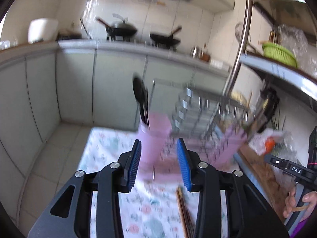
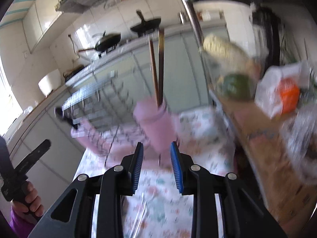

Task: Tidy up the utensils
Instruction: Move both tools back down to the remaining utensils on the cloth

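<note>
Chopsticks point(image 2: 158, 67) upright in right-view pink cup point(image 2: 156, 125)

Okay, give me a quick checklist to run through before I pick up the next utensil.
1. Left gripper open and empty: ok.
2. Right gripper open and empty: ok.
3. Pink cup upright with black utensils in it: ok.
4. Second pink cup holding chopsticks: ok.
5. Loose chopsticks on the tablecloth left to sort: not ok.
6. Sharp view: not ok, both blurred.
</note>
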`<state>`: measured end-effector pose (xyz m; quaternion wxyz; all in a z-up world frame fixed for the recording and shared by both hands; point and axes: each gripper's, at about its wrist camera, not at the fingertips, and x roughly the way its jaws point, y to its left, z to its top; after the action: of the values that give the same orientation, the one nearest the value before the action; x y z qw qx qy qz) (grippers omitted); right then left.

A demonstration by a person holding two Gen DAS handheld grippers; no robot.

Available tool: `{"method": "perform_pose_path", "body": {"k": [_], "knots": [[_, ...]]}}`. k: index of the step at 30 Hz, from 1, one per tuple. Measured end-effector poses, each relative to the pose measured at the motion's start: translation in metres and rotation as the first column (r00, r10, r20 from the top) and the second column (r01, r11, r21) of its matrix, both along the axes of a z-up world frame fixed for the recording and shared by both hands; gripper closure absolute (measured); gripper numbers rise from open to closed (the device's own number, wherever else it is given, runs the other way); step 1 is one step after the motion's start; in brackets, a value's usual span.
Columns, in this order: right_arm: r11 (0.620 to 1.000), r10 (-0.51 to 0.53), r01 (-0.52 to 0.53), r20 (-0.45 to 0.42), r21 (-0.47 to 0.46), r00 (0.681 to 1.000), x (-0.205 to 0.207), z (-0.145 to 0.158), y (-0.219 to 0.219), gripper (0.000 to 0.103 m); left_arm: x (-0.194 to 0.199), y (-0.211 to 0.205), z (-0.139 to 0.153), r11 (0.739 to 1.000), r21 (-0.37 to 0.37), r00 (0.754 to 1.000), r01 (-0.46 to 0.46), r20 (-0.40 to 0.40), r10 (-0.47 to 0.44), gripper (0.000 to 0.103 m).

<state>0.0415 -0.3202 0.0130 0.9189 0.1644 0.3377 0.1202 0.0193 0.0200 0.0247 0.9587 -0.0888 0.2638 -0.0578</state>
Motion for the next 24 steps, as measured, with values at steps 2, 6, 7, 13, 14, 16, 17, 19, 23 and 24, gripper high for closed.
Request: {"method": "perform_pose_path", "body": {"k": [2, 6, 7, 13, 14, 16, 17, 19, 23, 24], "knots": [[1.000, 0.018, -0.018, -0.040, 0.009, 0.999, -0.003, -0.013, 0.004, 0.076, 0.003, -0.004, -0.015, 1.000, -0.002, 0.997, 0.021, -0.073, -0.021, 0.066], [0.997, 0.063, -0.056, -0.138, 0.053, 0.989, -0.002, -0.041, 0.010, 0.075, 0.016, -0.014, -0.049, 0.997, -0.035, 0.966, 0.075, -0.245, -0.082, 0.066], [0.996, 0.074, -0.064, -0.159, 0.068, 0.984, -0.001, -0.047, 0.012, 0.074, 0.021, -0.019, -0.060, 0.993, -0.058, 0.946, 0.104, -0.304, -0.117, 0.066], [0.989, 0.124, -0.102, -0.230, 0.107, 0.965, 0.001, -0.070, 0.019, 0.074, 0.045, -0.037, -0.110, 0.976, -0.155, 0.820, 0.151, -0.532, -0.211, 0.088], [0.988, 0.131, -0.106, -0.237, 0.114, 0.963, 0.002, -0.073, 0.020, 0.074, 0.048, -0.039, -0.116, 0.975, -0.164, 0.805, 0.148, -0.553, -0.215, 0.090], [0.986, 0.137, -0.108, -0.247, 0.126, 0.959, 0.001, -0.078, 0.019, 0.074, 0.055, -0.043, -0.126, 0.973, -0.177, 0.780, 0.149, -0.584, -0.226, 0.091], [0.985, 0.141, -0.111, -0.251, 0.130, 0.958, 0.002, -0.080, 0.020, 0.074, 0.058, -0.045, -0.129, 0.974, -0.173, 0.774, 0.147, -0.593, -0.222, 0.091], [0.984, 0.146, -0.115, -0.256, 0.133, 0.956, 0.002, -0.082, 0.020, 0.074, 0.061, -0.048, -0.134, 0.975, -0.165, 0.765, 0.147, -0.607, -0.218, 0.091], [0.983, 0.155, -0.122, -0.259, 0.139, 0.953, 0.005, -0.084, 0.022, 0.074, 0.070, -0.054, -0.144, 0.980, -0.135, 0.751, 0.149, -0.629, -0.201, 0.091], [0.983, 0.157, -0.124, -0.259, 0.139, 0.953, 0.005, -0.084, 0.022, 0.074, 0.071, -0.055, -0.144, 0.980, -0.129, 0.754, 0.152, -0.626, -0.200, 0.091]]}}
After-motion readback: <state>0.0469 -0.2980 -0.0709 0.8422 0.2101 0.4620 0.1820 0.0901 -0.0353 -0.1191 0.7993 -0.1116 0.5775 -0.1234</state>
